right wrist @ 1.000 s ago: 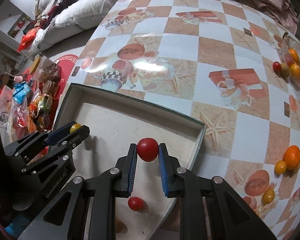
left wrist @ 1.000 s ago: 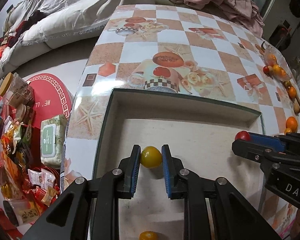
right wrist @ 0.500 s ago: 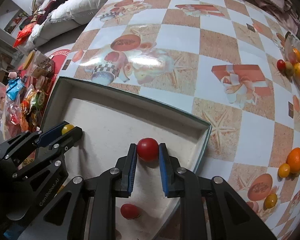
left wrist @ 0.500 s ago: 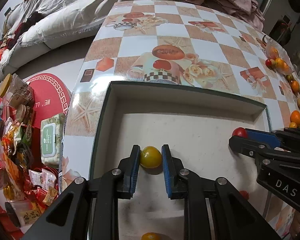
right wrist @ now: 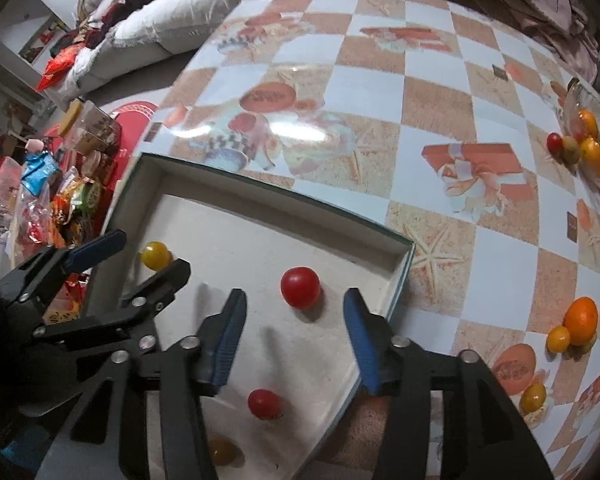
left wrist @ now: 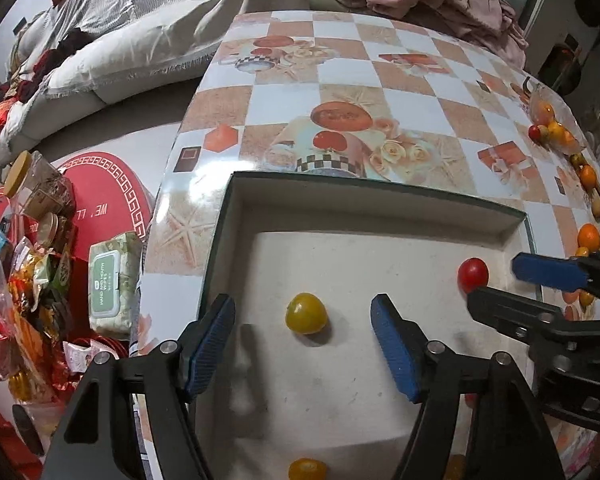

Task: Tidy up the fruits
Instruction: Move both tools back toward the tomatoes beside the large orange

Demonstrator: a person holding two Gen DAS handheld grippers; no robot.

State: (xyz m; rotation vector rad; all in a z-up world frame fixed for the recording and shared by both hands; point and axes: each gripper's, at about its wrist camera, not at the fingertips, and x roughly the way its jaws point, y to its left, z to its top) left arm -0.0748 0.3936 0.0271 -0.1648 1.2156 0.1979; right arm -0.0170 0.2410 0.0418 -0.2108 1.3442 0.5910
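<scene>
While both grippers gape wide, the left gripper point(left wrist: 303, 340) frames a smooth, round yellow tomato point(left wrist: 306, 313). The right gripper point(right wrist: 294, 332) frames a shiny red tomato point(right wrist: 300, 287). Both sit untouched on the flat, pale box point(left wrist: 380, 216) floor, mid-frame.

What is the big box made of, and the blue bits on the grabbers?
The box looks like stiff cardboard: thin straight walls, dull off-white inside, a dark green edge, faint scuffs on its floor. The blue pads on the left gripper seem to be rubber or soft plastic, judging by their fine ridges and matte look. The right gripper has similar ones.
</scene>
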